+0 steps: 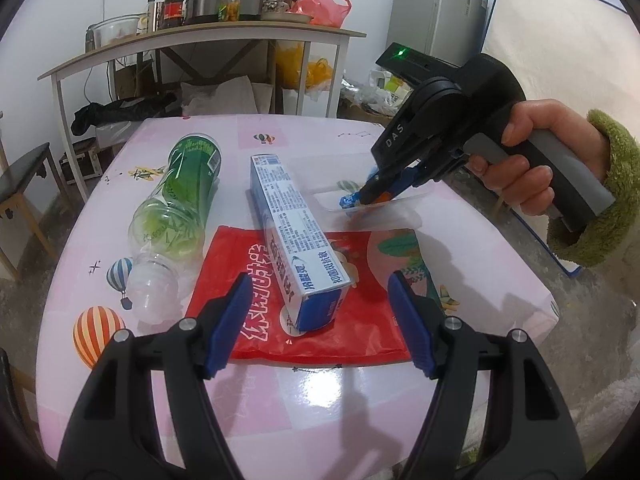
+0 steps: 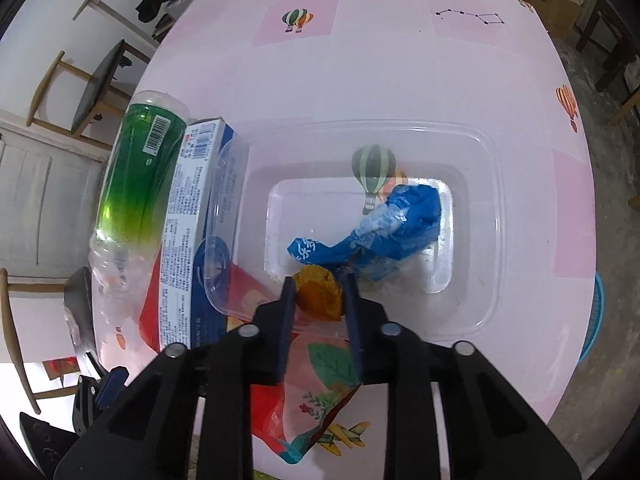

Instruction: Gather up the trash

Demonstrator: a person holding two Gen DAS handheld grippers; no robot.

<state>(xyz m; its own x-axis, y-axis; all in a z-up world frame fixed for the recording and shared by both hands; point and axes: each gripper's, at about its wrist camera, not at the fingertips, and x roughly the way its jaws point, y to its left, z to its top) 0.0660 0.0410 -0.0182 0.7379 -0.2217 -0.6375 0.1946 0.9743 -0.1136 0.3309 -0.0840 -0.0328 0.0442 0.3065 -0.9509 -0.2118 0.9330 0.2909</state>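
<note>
Right now the right gripper (image 2: 318, 300) has its jaws pinched onto an orange peel scrap (image 2: 320, 296) at the near lip of the clear plastic tray (image 2: 492, 184), where a crumpled blue wrapper (image 2: 396, 220) already lies. The left gripper (image 1: 320, 324) hangs with jaws wide apart and empty over the blue toothpaste box (image 1: 292, 224), which lies on a red snack bag (image 1: 360, 320) beside a toppled green bottle (image 1: 184, 196). The likeliest slip, judging by the position, is a release too near the rim, so the scrap drops outside the tray or onto the bag; the light tray could also skid if a fingertip bumps it. Everything sits on a pink balloon-print tablecloth (image 1: 320, 392), glossy and probably slick. Behind stand a cluttered shelf table (image 1: 200, 40), a grey fridge (image 1: 436, 8) and wooden chairs.
</note>
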